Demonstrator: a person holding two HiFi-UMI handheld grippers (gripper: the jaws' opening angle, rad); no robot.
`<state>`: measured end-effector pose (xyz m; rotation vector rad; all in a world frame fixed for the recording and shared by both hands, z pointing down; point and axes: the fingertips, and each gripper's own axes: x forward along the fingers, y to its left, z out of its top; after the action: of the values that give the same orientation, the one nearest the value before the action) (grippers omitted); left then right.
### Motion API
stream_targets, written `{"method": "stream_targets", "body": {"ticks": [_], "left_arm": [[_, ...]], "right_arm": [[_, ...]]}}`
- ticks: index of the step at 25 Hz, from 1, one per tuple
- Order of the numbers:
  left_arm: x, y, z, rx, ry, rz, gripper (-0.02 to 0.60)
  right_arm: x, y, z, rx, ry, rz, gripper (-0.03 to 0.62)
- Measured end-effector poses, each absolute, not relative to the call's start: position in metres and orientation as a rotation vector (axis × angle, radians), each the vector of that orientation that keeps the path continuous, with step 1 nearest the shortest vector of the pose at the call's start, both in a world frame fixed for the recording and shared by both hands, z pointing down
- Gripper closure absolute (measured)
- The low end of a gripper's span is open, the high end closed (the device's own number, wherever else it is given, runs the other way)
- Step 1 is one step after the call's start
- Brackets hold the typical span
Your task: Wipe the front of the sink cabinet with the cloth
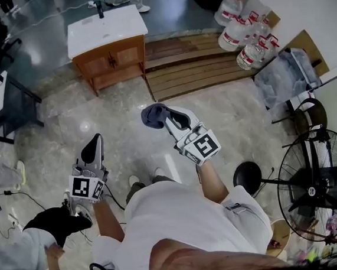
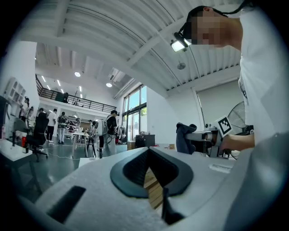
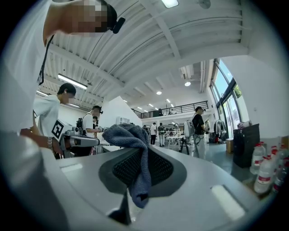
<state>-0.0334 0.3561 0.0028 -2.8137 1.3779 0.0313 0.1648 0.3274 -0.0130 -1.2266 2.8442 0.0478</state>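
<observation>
Blue-grey cloth point(image 1: 152, 116) is bunched up in the right gripper point(image 1: 165, 117). The jaws are clamped on it, and in the right gripper view a fold hangs down between the dark pads while the rest puffs out over the tips. The left gripper point(image 1: 93, 146) has its jaws closed together with nothing in them. In its own view you just see a thin wedge of wooden boards through the slit. Both are held out in front of the person in the white shirt point(image 1: 182, 219), left one lower and closer to the body, right one further forward, well apart from each other.

The sink cabinet point(image 1: 112, 58) is a small wooden unit with a white top and two doors. It stands on the shiny stone floor point(image 1: 118, 106) well ahead of both grippers, so the cloth isn't touching it. Just right of it there's a low platform of wooden slats point(image 1: 197, 63), and beyond that a cluster of big water jugs point(image 1: 244, 32) by the wall. A black floor fan point(image 1: 318, 185) sits off to the person's right.
</observation>
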Motion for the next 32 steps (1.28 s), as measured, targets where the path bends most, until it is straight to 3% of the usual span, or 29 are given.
{"method": "stream_targets", "body": {"ticks": [12, 32], "left_arm": [[-0.035, 0.292, 0.020, -2.772, 1.474, 0.044, 0.580], [-0.163, -0.026, 0.038, -2.912, 1.273, 0.044, 0.580]], "right_arm": [[0.187, 0.259, 0.003, -1.235, 2.856, 0.047, 0.554], [0.031, -0.031, 0.015, -1.364, 2.833, -0.060, 0.554]]}}
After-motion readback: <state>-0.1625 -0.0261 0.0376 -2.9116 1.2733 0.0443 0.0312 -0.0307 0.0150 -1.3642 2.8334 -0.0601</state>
